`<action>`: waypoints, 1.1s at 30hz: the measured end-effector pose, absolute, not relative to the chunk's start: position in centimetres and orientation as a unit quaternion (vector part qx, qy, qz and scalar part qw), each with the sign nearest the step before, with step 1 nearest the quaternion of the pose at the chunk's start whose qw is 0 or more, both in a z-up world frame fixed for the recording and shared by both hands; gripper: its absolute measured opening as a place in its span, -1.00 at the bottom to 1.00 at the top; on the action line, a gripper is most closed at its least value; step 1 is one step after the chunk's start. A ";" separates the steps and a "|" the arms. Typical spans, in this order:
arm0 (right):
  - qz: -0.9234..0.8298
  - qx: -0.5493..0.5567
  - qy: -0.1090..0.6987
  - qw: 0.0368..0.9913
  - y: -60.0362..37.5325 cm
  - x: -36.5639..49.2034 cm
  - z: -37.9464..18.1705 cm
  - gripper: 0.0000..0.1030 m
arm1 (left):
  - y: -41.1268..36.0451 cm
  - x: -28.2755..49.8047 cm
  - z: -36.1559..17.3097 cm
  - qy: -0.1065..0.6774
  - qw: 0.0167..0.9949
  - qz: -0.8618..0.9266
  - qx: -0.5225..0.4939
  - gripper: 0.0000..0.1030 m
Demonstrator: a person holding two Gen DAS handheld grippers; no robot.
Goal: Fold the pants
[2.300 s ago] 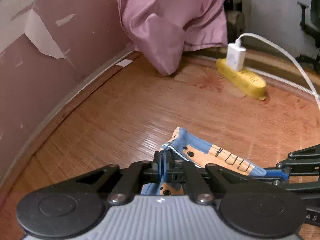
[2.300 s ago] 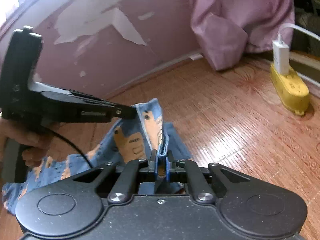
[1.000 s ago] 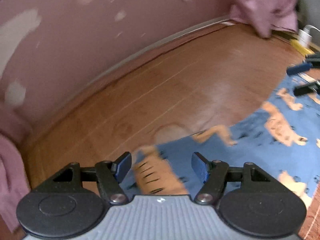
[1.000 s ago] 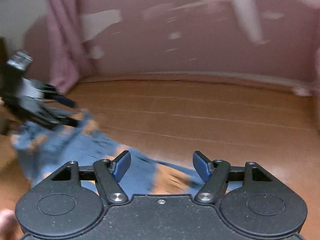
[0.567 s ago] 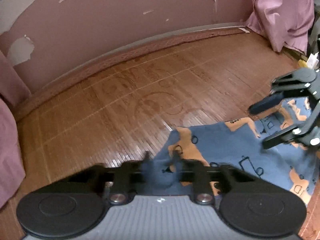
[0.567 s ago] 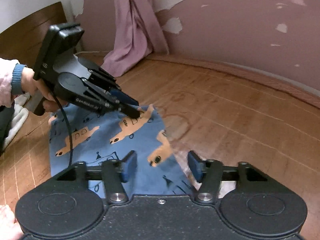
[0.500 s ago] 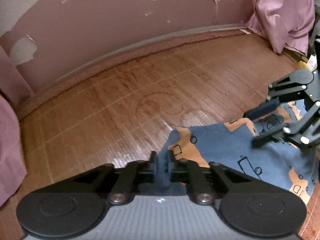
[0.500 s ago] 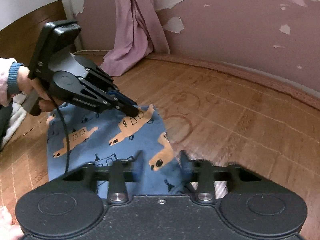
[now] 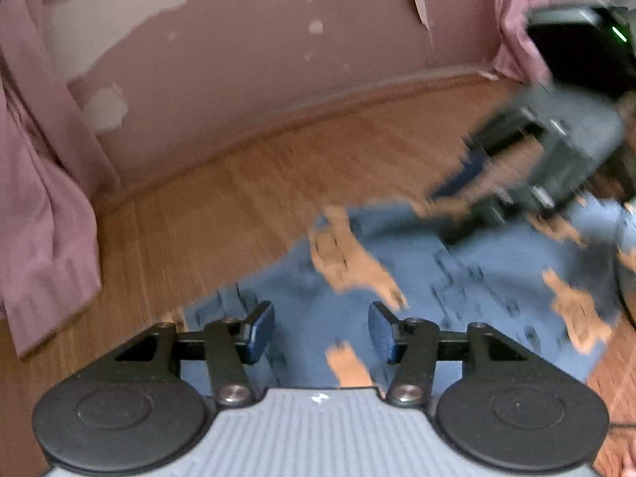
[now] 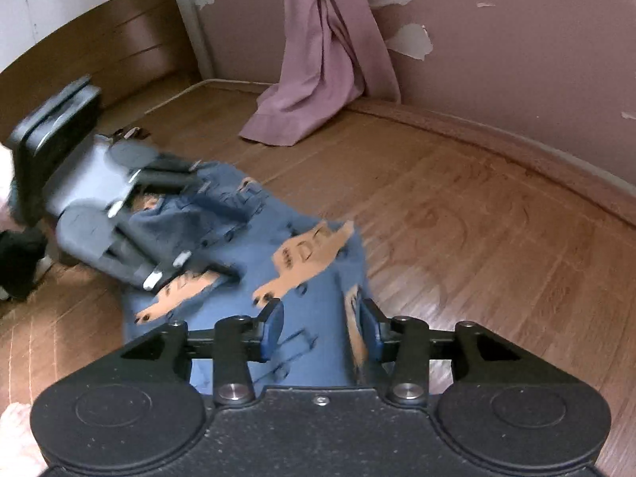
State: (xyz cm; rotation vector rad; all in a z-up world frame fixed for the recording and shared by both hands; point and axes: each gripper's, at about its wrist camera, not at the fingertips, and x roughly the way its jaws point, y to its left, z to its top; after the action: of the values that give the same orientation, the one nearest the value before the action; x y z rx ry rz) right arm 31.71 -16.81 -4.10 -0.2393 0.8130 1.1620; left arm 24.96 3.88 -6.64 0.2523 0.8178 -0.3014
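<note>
Blue pants with orange animal prints lie spread on the wooden floor. My left gripper stands open just over their near edge, cloth showing between its blue pads and nothing pinched. In the right wrist view the pants reach under my right gripper, which is also open above the cloth. Each gripper shows blurred in the other's view: the right gripper at the pants' far right, the left gripper over their left part, both with fingers apart.
A pink wall with peeling paint and a baseboard borders the floor. Purple curtains hang at the left and far corner. A brown wooden panel and a dark object sit at the far left.
Half a second ago my left gripper was shut on the pants' edge and the right was closing. Both now stand open, have shifted, and the cloth lies flat on the floor.
</note>
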 end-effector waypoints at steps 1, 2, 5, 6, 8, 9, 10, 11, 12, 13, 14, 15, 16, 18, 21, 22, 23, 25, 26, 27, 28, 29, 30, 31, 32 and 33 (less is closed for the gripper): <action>0.535 -0.101 0.381 0.747 -16.4 32.3 -4.2 -0.13 | 4.0 24.6 -6.9 0.403 0.896 -0.144 0.116 0.13; 0.538 -0.092 0.391 0.741 -15.9 32.9 -4.3 -0.13 | 4.2 24.4 -7.0 0.409 0.896 -0.141 0.103 0.15; 0.544 -0.065 0.417 0.725 -14.3 34.4 -4.8 -0.15 | 4.6 23.8 -6.9 0.411 0.898 -0.137 0.075 0.34; 0.549 -0.055 0.426 0.717 -13.7 34.8 -4.9 -0.15 | 4.5 23.5 -6.9 0.408 0.899 -0.137 0.077 0.37; 0.555 -0.038 0.444 0.702 -12.7 35.8 -5.3 -0.15 | 4.4 22.9 -7.2 0.403 0.900 -0.137 0.093 0.40; 0.552 -0.034 0.445 0.704 -12.3 36.1 -5.3 -0.19 | 4.5 22.5 -7.3 0.399 0.902 -0.136 0.095 0.42; 0.545 -0.033 0.443 0.711 -12.0 36.3 -5.4 -0.32 | 4.8 22.2 -7.4 0.398 0.903 -0.133 0.089 0.44; 0.533 -0.039 0.445 0.718 -11.4 36.6 -5.6 -0.84 | 5.1 22.1 -7.4 0.400 0.904 -0.129 0.077 0.46; 0.515 -0.057 0.445 0.731 -11.0 36.6 -5.7 -0.97 | 5.5 21.9 -7.4 0.402 0.905 -0.125 0.068 0.47; 0.508 -0.073 0.443 0.735 -10.8 36.5 -5.9 -0.97 | 5.8 21.7 -7.5 0.401 0.906 -0.123 0.062 0.47; 0.510 -0.075 0.439 0.735 -10.7 36.4 -5.8 -0.98 | 6.0 21.4 -7.5 0.399 0.906 -0.123 0.064 0.49; 0.510 -0.081 0.436 0.737 -10.7 36.3 -5.7 -0.98 | 6.1 21.1 -7.4 0.398 0.907 -0.122 0.067 0.50; 0.509 -0.090 0.425 0.743 -10.6 36.0 -5.4 -0.99 | 6.2 20.9 -7.4 0.399 0.907 -0.120 0.064 0.52; 0.498 -0.108 0.403 0.760 -10.5 35.6 -4.9 -1.00 | 6.6 20.6 -7.3 0.401 0.907 -0.114 0.059 0.52; 0.476 -0.121 0.378 0.785 -10.3 35.6 -4.4 -1.00 | 7.3 19.8 -7.3 0.401 0.909 -0.101 0.053 0.52; 0.470 -0.123 0.372 0.791 -10.0 35.8 -4.4 -1.00 | 7.5 19.4 -7.3 0.400 0.910 -0.096 0.052 0.52; 0.466 -0.129 0.372 0.792 -9.7 36.0 -4.7 -1.00 | 7.8 19.1 -7.4 0.400 0.911 -0.093 0.051 0.54; 0.466 -0.136 0.389 0.783 -9.2 36.4 -6.0 -0.94 | 8.2 18.7 -7.3 0.402 0.910 -0.087 0.050 0.62; 0.465 -0.140 0.380 0.787 -9.3 36.3 -5.9 -0.70 | 8.3 18.4 -7.3 0.406 0.909 -0.085 0.049 0.63; 0.458 -0.143 0.375 0.793 -9.5 36.3 -5.5 -0.40 | 8.5 18.3 -7.2 0.408 0.908 -0.085 0.050 0.64; 0.446 -0.139 0.365 0.805 -10.4 36.3 -4.9 -0.38 | 8.5 18.2 -7.1 0.412 0.906 -0.082 0.053 0.68; 0.441 -0.136 0.361 0.810 -11.3 36.2 -4.4 -0.44 | 8.6 18.2 -6.9 0.419 0.903 -0.077 0.054 0.70; 0.437 -0.137 0.359 0.814 -12.3 36.0 -4.0 -0.53 | 8.8 18.2 -6.7 0.425 0.901 -0.073 0.054 0.71; 0.435 -0.133 0.359 0.815 -13.7 35.5 -3.6 -0.58 | 9.1 18.1 -6.6 0.431 0.898 -0.068 0.054 0.73; 0.441 -0.119 0.368 0.810 -15.3 34.8 -3.2 -0.65 | 9.5 18.2 -6.4 0.436 0.897 -0.062 0.050 0.76; 0.450 -0.104 0.377 0.803 -16.6 34.1 -3.2 -0.65 | 10.0 18.3 -6.3 0.440 0.895 -0.061 0.041 0.76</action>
State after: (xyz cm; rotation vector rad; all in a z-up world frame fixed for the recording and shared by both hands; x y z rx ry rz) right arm 34.12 -16.60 -3.17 -0.2218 0.8080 0.9643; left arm 18.27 9.99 -6.35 0.0850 0.9130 -0.1263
